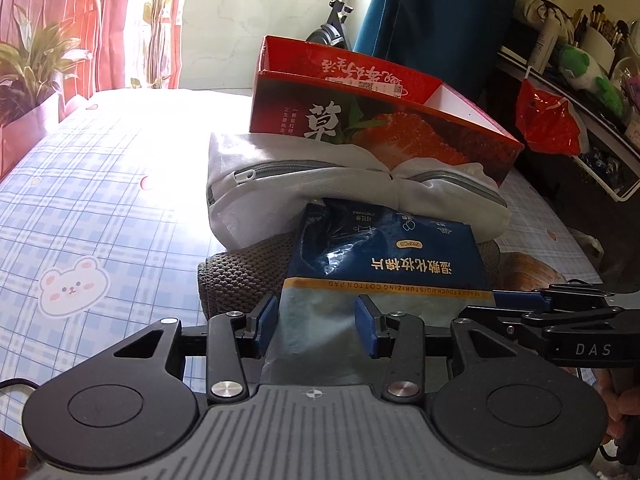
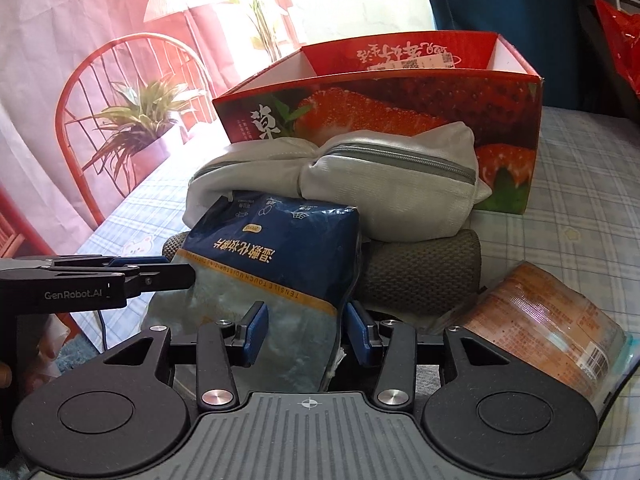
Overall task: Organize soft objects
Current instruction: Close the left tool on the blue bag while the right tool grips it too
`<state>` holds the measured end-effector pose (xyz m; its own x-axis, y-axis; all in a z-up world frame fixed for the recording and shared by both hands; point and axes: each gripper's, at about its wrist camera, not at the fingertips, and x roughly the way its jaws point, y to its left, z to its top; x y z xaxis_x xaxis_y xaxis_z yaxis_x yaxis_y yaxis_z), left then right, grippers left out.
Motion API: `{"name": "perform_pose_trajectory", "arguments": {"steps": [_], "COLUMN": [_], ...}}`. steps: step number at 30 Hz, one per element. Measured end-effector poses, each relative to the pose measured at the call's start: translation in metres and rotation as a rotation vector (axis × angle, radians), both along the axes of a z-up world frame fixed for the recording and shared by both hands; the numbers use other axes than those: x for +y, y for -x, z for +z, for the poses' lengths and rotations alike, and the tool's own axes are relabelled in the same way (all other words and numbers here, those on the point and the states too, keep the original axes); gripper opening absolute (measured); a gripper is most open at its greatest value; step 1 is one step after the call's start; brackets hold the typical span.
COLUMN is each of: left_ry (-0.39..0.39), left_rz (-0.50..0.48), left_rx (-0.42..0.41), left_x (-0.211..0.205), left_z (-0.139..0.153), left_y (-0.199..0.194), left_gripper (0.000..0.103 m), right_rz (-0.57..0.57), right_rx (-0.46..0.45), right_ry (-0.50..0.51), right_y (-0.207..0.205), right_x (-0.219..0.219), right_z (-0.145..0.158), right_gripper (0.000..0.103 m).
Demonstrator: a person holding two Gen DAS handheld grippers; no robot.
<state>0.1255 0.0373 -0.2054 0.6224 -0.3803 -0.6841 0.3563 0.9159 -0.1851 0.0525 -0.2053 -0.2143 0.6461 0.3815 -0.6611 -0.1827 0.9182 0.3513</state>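
Note:
A blue cotton pad bag point(image 1: 384, 256) point(image 2: 276, 248) with a clear lower half leans on a pile on the bed. My left gripper point(image 1: 318, 320) is shut on the bag's clear end, which fills the gap between its blue pads. My right gripper point(image 2: 306, 324) is shut on the same end, with the bag's seam by its right pad. Each gripper shows side-on in the other's view: the right gripper point(image 1: 516, 296) and the left gripper point(image 2: 176, 270). Under the bag lie a white zipped mesh pouch point(image 1: 280, 196) point(image 2: 384, 184) and a folded grey knit cloth point(image 1: 240, 276) point(image 2: 424, 268).
An open red strawberry box point(image 1: 360, 120) point(image 2: 400, 96) stands behind the pile on the blue checked bed sheet point(image 1: 100, 220). A clear-wrapped orange pack point(image 2: 540, 328) lies at the right. A red plastic bag point(image 1: 548, 120) hangs by a cluttered shelf; a potted plant point(image 1: 32, 64) stands left.

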Motion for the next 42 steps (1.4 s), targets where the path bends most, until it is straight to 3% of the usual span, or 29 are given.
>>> {"name": "perform_pose_trajectory", "arguments": {"steps": [11,19,27,42], "left_ry": [0.016,0.081,0.086,0.077], "left_rz": [-0.016,-0.051,-0.062,-0.093], "left_rx": [-0.003,0.032,0.016,-0.104], "left_x": [-0.001,-0.006,-0.008,-0.017], "left_z": [-0.001,-0.006,-0.003,0.032], "left_y": [-0.011,-0.013,-0.008,0.003], "left_gripper": [0.052,0.052,0.04,0.038], "right_rz": [0.003,-0.007,-0.004,-0.015], "right_rx": [-0.017,-0.017,-0.041,-0.136], "right_ry": [0.017,0.015,-0.005,-0.021], "right_y": [0.0,-0.002,0.0,0.007], "right_x": [0.001,0.0,0.001,-0.008], "right_z": [-0.001,-0.003,0.002,0.026], "right_gripper": [0.041,0.041,0.033,0.031]}}
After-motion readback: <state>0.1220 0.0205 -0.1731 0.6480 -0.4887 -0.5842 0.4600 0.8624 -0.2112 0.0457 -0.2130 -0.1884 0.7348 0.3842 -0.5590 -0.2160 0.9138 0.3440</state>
